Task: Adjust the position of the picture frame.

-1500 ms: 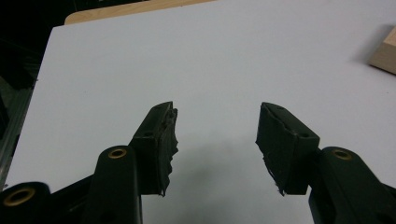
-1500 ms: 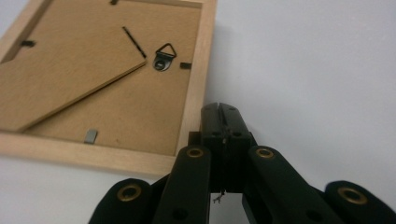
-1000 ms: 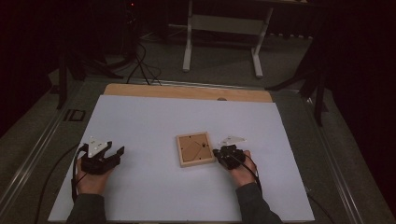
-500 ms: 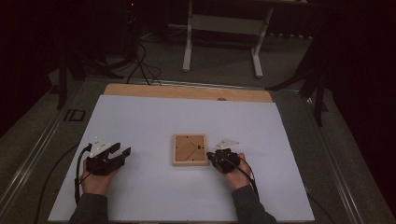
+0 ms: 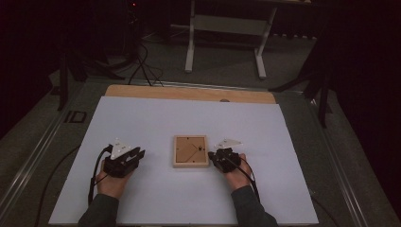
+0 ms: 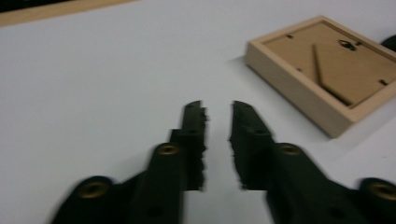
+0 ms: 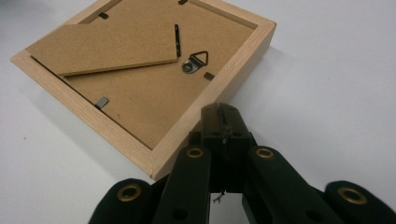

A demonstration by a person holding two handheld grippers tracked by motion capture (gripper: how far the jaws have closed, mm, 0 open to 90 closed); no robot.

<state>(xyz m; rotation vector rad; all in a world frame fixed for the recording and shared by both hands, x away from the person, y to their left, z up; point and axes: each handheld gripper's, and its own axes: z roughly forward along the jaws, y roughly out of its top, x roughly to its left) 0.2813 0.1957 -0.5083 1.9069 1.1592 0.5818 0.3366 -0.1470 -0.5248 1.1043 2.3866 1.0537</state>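
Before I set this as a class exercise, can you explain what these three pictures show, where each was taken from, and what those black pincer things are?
A person sits at a white table holding a hand tool in each hand: a black two-jaw gripper. One picture looks down from above; the other two come from cameras riding on each gripper, looking along its jaws. On the table lies a wooden picture frame, back side up, showing its stand and hanger. The right gripper is shut, its tip against the frame's edge, clamping nothing. The left gripper sits apart from the frame; its jaws have just been closing, a narrow gap remains, and nothing is between them.
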